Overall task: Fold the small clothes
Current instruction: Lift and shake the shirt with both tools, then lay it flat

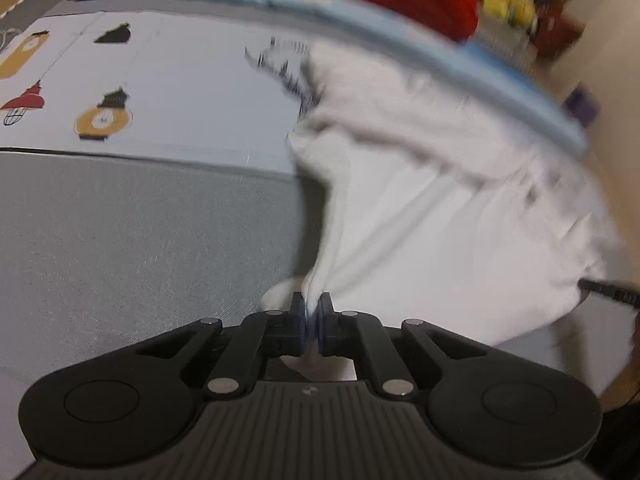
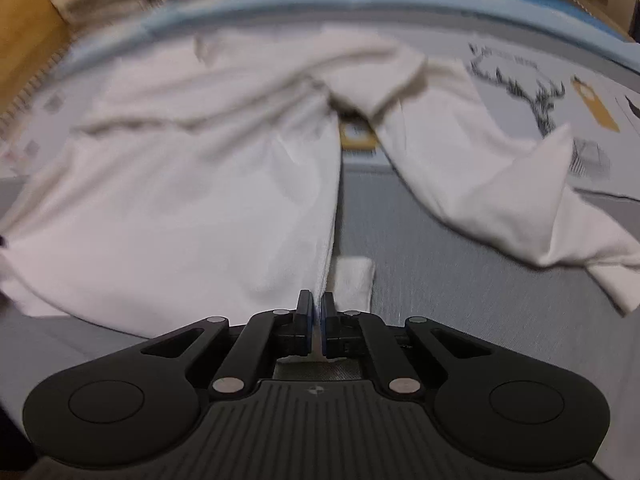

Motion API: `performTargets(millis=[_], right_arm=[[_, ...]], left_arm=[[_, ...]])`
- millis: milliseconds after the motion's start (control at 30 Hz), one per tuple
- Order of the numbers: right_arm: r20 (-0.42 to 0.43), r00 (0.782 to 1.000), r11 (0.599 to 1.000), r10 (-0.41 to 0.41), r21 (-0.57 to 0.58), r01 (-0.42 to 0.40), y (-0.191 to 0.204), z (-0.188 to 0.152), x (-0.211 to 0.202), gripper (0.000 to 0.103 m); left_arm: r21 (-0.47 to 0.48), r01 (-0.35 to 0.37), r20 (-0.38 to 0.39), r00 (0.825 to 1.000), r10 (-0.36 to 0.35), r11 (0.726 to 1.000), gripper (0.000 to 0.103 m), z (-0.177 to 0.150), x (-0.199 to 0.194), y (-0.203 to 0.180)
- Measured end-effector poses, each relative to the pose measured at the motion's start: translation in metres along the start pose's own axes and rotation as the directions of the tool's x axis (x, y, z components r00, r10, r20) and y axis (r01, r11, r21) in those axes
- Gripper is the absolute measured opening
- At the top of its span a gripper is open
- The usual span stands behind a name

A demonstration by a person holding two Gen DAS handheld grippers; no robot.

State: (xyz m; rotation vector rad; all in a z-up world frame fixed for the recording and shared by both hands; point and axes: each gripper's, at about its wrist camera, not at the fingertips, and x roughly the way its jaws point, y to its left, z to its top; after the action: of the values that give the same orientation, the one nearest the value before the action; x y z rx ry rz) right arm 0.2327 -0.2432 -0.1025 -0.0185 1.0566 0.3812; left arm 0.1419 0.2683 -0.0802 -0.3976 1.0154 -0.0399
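You have the white garment (image 2: 208, 184) pinched in both grippers, so the step in hand looks like the start of a fold: 2 grips taken on the cloth, nothing folded yet. The left gripper (image 1: 314, 312) has its fingers pressed together on a bunched edge of the fabric, which rises from the pads in a tight gather. The right gripper (image 2: 317, 312) is also closed, with a thin straight edge of the same cloth between its pads.

The garment lies spread and wrinkled on the grey bed cover (image 2: 460, 280), with its far part on the printed sheet (image 1: 180, 92). In the right wrist view one part of it runs away to the right, apart from the main body.

For the next move, I think you must lift both edges together and keep the cloth stretched between them, otherwise the loose part will drag.

Both views are blurred. I cannot tell which kind of garment it is. A small white tag or piece (image 2: 354, 280) lies just beside the right gripper; whether it belongs to the garment is unclear.
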Motion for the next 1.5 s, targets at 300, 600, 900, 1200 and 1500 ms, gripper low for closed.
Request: performTargets(millis=[300,600,900,1200,1500], right_arm=[[0.370,0.916,0.867,0.155,0.394,-0.305,-0.097,0.001,-0.081,0.003],[0.030,0.998,0.914,-0.054,0.404,0.037,-0.086,0.007,-0.019,0.036],[-0.082,0.985,0.936,-0.152,0.309,0.170,-0.090,-0.005,-0.007,0.039],[-0.123,0.982,0.960,-0.145,0.223,0.170,-0.083,-0.019,-0.006,0.006],[-0.228,0.973,0.988,0.028,0.154,0.007,-0.070,-0.064,-0.031,0.004]], left_arm=[[-0.150,0.055,0.057,0.997,-0.047,0.987,0.013,0.022,0.008,-0.002],[-0.141,0.009,-0.123,0.992,-0.027,0.990,0.039,0.013,0.046,-0.004],[0.032,0.031,-0.267,0.963,-0.021,0.999,0.050,-0.012,0.078,-0.050],[0.240,0.013,-0.312,0.948,0.065,0.971,0.004,-0.041,0.071,-0.066],[0.381,-0.041,-0.336,0.925,0.180,0.924,0.004,-0.077,0.030,-0.044]])
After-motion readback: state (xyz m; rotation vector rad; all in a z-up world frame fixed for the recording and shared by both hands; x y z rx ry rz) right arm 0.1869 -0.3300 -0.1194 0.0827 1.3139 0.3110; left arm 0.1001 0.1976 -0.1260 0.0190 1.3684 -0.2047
